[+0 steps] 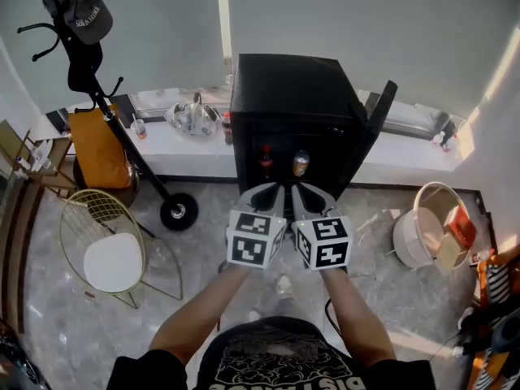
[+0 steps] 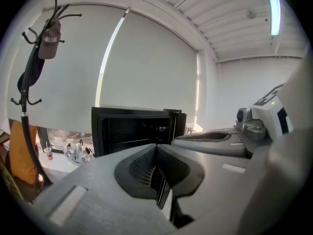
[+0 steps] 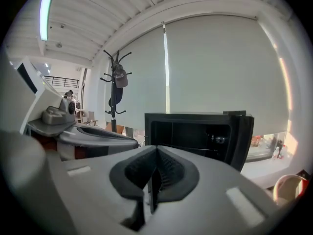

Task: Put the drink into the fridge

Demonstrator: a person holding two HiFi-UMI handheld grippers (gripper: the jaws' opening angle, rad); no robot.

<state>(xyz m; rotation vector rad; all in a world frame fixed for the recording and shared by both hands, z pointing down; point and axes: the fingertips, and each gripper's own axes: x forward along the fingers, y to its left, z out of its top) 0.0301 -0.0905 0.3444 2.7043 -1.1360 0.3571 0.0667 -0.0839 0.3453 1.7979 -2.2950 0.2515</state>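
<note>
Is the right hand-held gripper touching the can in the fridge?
Apart. The right gripper view shows the right hand-held gripper shut, empty, and the fridge with the can well beyond it.

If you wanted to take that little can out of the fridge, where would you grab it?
Probably around the middle of the can, coming straight in through the open front of the fridge. It stands upright, so the jaws can close on its round sides. Mind the bottle standing just left of it.

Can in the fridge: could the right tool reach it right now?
Probably yes: the fridge door stands open and nothing shows between the right tool and the can, though its jaws are shut and would need opening.
</note>
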